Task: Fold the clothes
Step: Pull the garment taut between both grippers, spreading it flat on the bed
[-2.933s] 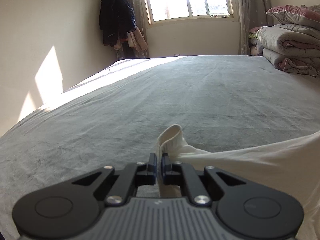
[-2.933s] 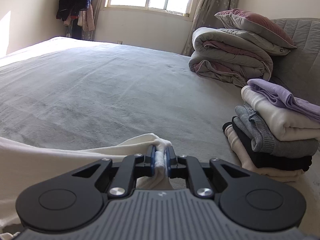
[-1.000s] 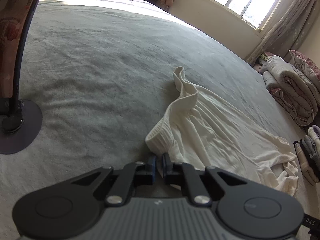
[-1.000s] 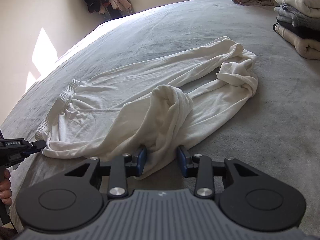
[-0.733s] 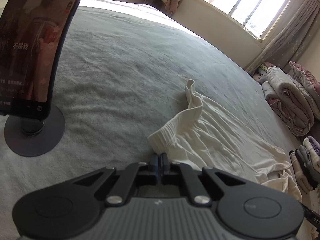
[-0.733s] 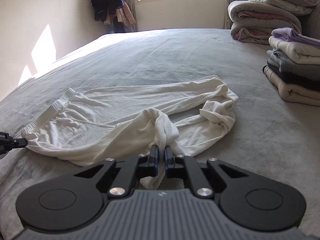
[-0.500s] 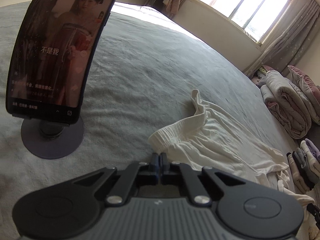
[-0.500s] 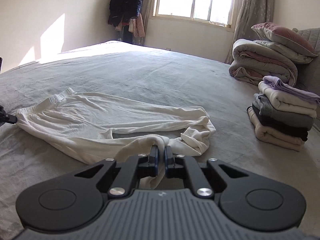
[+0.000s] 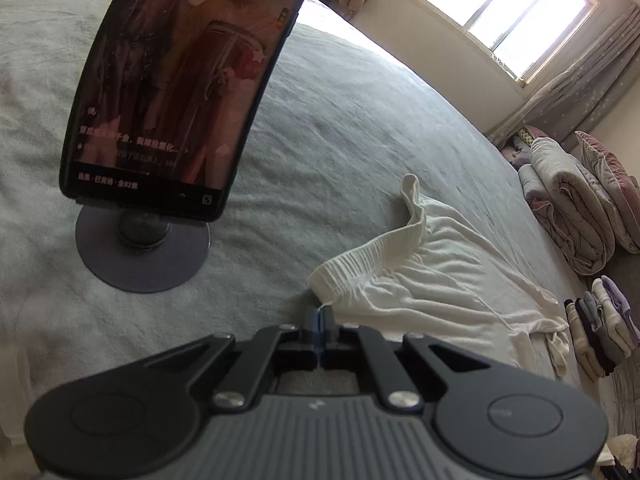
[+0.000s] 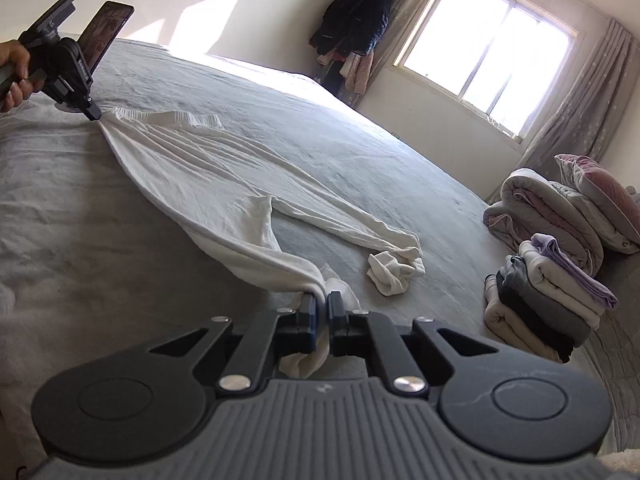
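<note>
One pair of white trousers [image 10: 208,176] lies stretched on the bed [image 10: 360,152]; left tool [image 9: 320,316] grips its waistband corner, right tool [image 10: 323,308] a leg cuff. One phone [image 9: 180,80], one clothes stack [image 10: 548,292].

The left gripper [image 9: 320,320] pinches the waistband corner of the white pants [image 9: 432,280], which lie on the grey bed [image 9: 340,128]. A phone [image 9: 180,80] on a stand [image 9: 142,248] sits just left.
</note>
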{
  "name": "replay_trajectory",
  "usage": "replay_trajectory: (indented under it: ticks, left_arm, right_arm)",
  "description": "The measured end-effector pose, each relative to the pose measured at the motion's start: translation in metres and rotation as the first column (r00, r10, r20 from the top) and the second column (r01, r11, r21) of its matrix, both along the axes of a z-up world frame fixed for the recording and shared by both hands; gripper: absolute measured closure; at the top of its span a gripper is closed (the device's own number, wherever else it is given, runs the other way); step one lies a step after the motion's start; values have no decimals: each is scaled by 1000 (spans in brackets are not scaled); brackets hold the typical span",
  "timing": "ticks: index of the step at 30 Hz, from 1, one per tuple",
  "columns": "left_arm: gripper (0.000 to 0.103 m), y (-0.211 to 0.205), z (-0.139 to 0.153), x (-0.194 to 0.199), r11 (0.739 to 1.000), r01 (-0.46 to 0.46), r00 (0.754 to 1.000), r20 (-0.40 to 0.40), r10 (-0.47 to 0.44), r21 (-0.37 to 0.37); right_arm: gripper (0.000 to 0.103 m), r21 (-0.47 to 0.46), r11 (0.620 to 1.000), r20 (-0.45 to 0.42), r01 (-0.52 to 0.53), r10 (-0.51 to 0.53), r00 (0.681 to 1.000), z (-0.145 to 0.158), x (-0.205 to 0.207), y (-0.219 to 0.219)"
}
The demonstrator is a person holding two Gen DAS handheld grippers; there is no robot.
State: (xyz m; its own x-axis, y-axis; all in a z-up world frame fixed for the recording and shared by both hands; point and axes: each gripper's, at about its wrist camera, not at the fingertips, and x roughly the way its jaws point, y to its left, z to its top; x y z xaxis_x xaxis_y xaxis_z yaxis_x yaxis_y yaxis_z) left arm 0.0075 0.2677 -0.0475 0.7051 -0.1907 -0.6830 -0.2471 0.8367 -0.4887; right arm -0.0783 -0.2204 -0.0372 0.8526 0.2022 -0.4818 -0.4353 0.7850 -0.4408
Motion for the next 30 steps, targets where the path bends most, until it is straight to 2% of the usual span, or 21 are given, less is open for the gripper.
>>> replay_trajectory:
  ticks: [7, 11, 15, 17, 19, 20, 21, 26, 30]
  left_arm:
    - [103, -7, -4, 1, 999, 19, 1000, -16, -18, 42]
    - [102, -7, -4, 1, 998, 24, 1000, -17, -23, 51]
    - [100, -9, -3, 1, 997, 39, 999, -13, -38, 68]
    - [92, -9, -2, 2, 997, 49, 999, -10, -48, 60]
    - [85, -8, -2, 2, 998, 53, 999, -4, -53, 37]
    - [82, -8, -1, 2, 998, 53, 999, -3, -53, 28]
    - [81, -8, -1, 3, 998, 50, 999, -2, -50, 24]
    - [76, -9, 1, 6, 999, 34, 999, 1, -34, 2]
    - [68, -8, 1, 7, 998, 45, 999, 7, -45, -52]
  right_arm:
    - [97, -114, 987, -156, -114, 96, 983, -36, -11, 7]
    - [96, -128, 983, -188, -129, 104, 977, -45, -10, 9]
    - [90, -104, 987, -205, -119, 96, 974, -42, -7, 12]
    - [86, -73, 989, -234, -127, 107, 966, -37, -3, 10]
    - [73, -6, 992, -268, -129, 123, 956, -29, 0, 7]
    - [59, 29, 991, -271, -128, 131, 954, -24, 1, 5]
    - [57, 65, 990, -271, -127, 140, 952, -20, 3, 4]
    - [57, 230, 964, -264, -133, 193, 945, -3, 14, 14]
    - [57, 279, 945, -283, -168, 248, 927, -3, 20, 35]
